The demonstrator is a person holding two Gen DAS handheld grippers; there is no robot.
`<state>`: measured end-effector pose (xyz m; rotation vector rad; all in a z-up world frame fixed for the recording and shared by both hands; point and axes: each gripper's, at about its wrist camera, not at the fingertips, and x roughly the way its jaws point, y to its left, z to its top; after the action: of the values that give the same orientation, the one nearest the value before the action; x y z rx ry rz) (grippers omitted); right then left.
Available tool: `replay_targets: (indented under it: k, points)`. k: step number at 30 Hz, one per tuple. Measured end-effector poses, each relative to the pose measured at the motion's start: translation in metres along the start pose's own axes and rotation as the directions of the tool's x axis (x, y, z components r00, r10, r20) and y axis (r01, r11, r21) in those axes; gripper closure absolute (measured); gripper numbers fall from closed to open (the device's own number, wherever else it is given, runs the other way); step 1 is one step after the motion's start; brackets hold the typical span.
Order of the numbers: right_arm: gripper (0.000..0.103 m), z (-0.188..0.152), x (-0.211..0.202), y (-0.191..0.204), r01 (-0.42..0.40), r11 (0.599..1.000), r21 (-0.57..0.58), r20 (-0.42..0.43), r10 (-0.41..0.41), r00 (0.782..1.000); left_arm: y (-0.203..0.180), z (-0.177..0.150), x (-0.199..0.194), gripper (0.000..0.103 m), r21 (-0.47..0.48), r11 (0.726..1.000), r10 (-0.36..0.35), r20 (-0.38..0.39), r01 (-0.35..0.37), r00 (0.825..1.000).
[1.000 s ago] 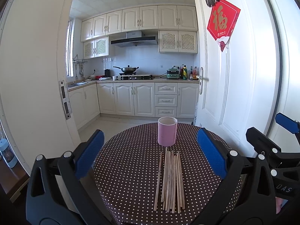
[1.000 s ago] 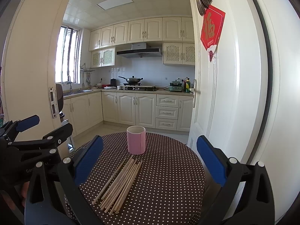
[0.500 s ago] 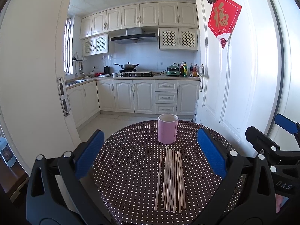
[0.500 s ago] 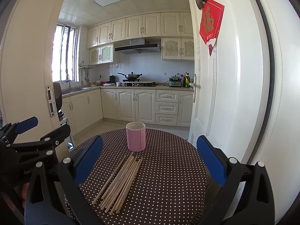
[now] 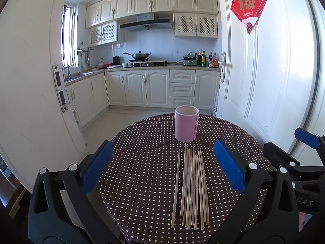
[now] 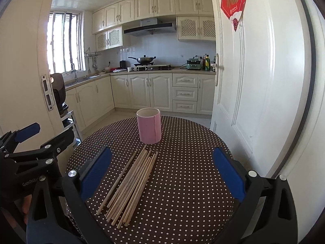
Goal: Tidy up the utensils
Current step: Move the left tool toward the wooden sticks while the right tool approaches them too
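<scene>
The left gripper (image 5: 162, 168) was held above the near edge of a round table (image 5: 142, 174) w/ its blue-padded fingers (image 5: 96, 166) spread wide apart, nothing between them. Straight ahead of it and a bit right of centre, a bundle of wooden chopsticks (image 5: 192, 185) lay flat on the brown polka-dot cloth, roughly parallel, pointing away from the gripper; one stick lay slightly apart on the bundle's left side. Just beyond their far tips stood a pink cup (image 5: 186, 123), upright, open top, apparently empty. The nearest stick tips almost touched its base.

The right gripper (image 6: 161, 171) was beside the left one, also over the near table edge, fingers (image 6: 228, 174) likewise wide apart and empty. From its view the chopsticks lay left of centre, angled diagonally toward the cup, which stood ahead, near the table's far side.

Each gripper showed at the edge of the other's view, well apart, w/ part of a hand (image 6: 25, 205) on the left one.

Beyond the table: a kitchen w/ cream cabinets (image 5: 146, 87), a wok (image 5: 139, 56) on the stove, and to the right an open white door (image 5: 264, 81) w/ a red decoration (image 5: 248, 2).
</scene>
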<state>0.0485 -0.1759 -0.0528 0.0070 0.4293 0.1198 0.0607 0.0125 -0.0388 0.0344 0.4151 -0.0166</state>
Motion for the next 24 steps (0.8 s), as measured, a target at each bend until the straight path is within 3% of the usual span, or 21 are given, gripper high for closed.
replay_targets:
  k: [13, 24]
  points:
    - [0.007, 0.001, 0.062, -0.007, 0.009, 1.000, 0.030, -0.139, -0.004, 0.990, 0.005, -0.010, 0.067, 0.006, 0.002, 1.000, 0.007, -0.135, -0.007, 0.991]
    - [0.007, -0.001, 0.125, -0.031, 0.029, 0.996, 0.088, -0.320, 0.001, 0.947, 0.016, -0.017, 0.140, 0.006, -0.002, 1.000, -0.012, -0.300, 0.012, 0.954]
